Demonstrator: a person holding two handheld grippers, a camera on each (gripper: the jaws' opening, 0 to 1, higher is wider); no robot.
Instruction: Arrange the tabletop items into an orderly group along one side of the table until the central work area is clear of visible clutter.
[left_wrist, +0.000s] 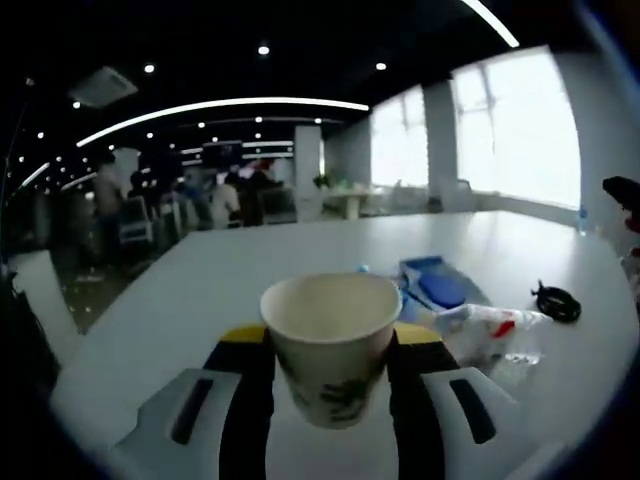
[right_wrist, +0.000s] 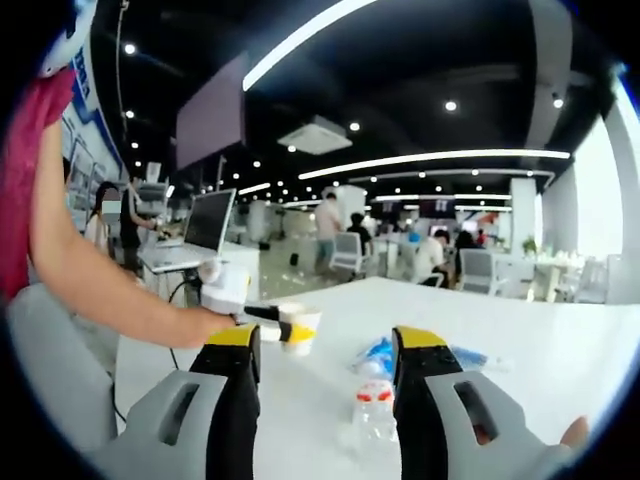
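Paper cup (left_wrist: 331, 345) pinched between left hand-held gripper (left_wrist: 330, 350) jaws, above desk (left_wrist: 250, 270) near edge. Right hand-held gripper (right_wrist: 325, 350) spread, holding nothing; plastic bottle (right_wrist: 375, 405) between jaws. Far desk surface open.

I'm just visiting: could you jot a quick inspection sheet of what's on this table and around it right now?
Surface: white table, mostly bare.
Job's things: paper cup between the left gripper jaws; blue pack; crumpled plastic bottle.
Clutter: black coiled item near the table edge.
Grippers: left shut on the cup; right gripper open, above the bottle.
Cables: black cable by the laptop.
Surroundings: open office, people seated, bright windows.
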